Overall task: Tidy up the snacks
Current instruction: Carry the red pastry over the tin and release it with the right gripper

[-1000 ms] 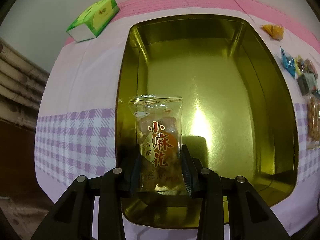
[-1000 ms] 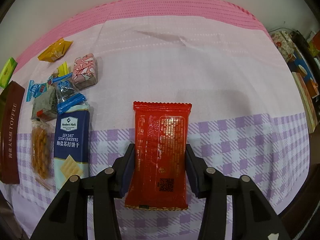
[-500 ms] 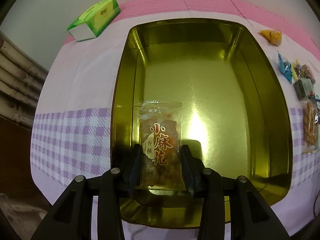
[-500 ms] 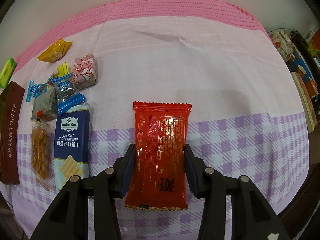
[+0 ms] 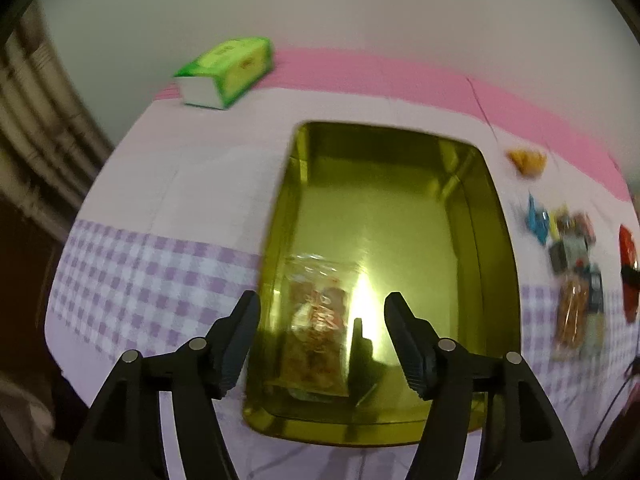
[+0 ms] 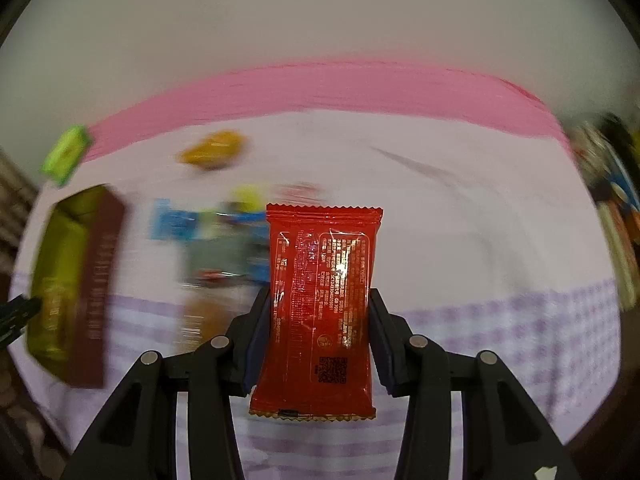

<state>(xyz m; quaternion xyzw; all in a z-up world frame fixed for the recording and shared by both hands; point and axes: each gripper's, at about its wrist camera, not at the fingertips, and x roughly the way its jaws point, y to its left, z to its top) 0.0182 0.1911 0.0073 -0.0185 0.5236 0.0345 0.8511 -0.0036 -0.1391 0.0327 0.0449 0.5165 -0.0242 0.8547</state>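
A gold tin (image 5: 496, 264) stands on the checked tablecloth. Inside it, at the near left, lies a clear packet of twisted snacks (image 5: 316, 324). My left gripper (image 5: 322, 310) hovers above that packet, its jaws opening and nothing pressed between them. In the right wrist view my right gripper (image 6: 318, 312) is shut on a red snack packet (image 6: 320, 304), held upright above the cloth. The tin (image 6: 60, 272), with its brown outer wall, shows blurred at the far left there. Loose snacks (image 6: 224, 240) lie blurred between the tin and the red packet.
A green tissue pack (image 5: 226, 70) lies at the far left corner of the table. Several small wrapped snacks (image 5: 568, 240) and a yellow one (image 5: 526, 160) lie right of the tin. Boxes and packets (image 6: 616, 208) crowd the table's right edge.
The left gripper let go of the clear packet, which now lies in the tin, and rose. The right gripper lifted the red packet and swung left toward the tin.
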